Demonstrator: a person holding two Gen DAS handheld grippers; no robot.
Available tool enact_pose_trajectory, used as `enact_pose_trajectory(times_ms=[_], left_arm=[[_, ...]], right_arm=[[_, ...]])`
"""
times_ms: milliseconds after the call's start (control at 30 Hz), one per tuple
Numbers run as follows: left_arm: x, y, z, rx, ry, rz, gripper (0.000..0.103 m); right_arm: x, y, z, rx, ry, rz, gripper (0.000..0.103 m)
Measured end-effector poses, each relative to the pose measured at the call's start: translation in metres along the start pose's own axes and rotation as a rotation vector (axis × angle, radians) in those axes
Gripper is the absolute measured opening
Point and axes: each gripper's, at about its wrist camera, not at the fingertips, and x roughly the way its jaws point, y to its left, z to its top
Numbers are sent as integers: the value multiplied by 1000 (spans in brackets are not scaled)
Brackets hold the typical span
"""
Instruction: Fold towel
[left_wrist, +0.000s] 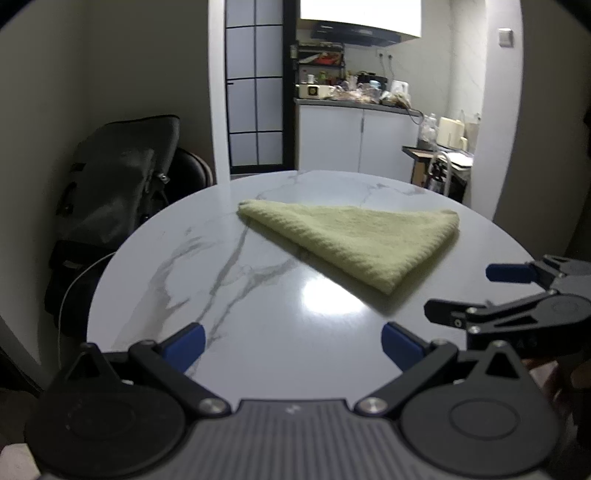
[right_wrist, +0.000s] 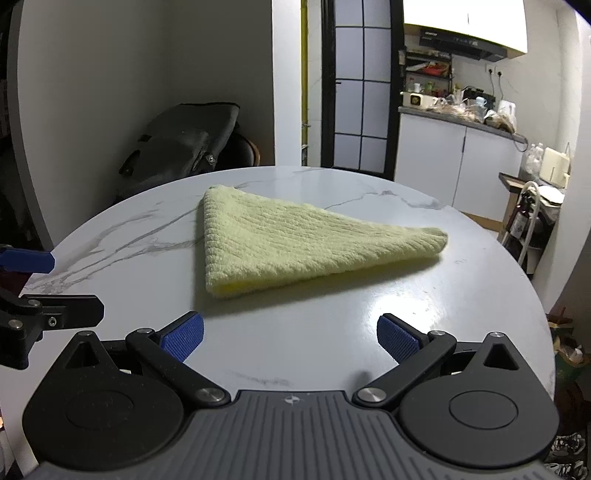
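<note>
The pale green towel (left_wrist: 354, 240) lies folded into a triangle on the round marble table (left_wrist: 221, 258), ahead of both grippers and touched by neither. The left gripper (left_wrist: 291, 341) hangs spread wide and empty, bare tabletop between its fingers and the towel's nearest corner. The right gripper (right_wrist: 290, 334), just beside it, is likewise released, facing the thick layered edge across a clear strip

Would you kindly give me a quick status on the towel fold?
Left tongs open, right tongs open, both empty. Towel folded in a triangle on table. Nothing in the way.
</note>
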Motion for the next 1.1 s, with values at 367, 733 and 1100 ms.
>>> enact_pose_trajectory(times_ms=[367,733,1100], left_arm=[[-12,-2,-8,8,3,-2,103],[-19,-4,-16,40,6,-26,103],[-26,-3,-19,40,-2,-50,103]], right_arm=[[-24,5,-3,105,-21,-6,102],[-43,11,-17,162,26,-32,102],[-56,18,-31,174,23,-26,102]])
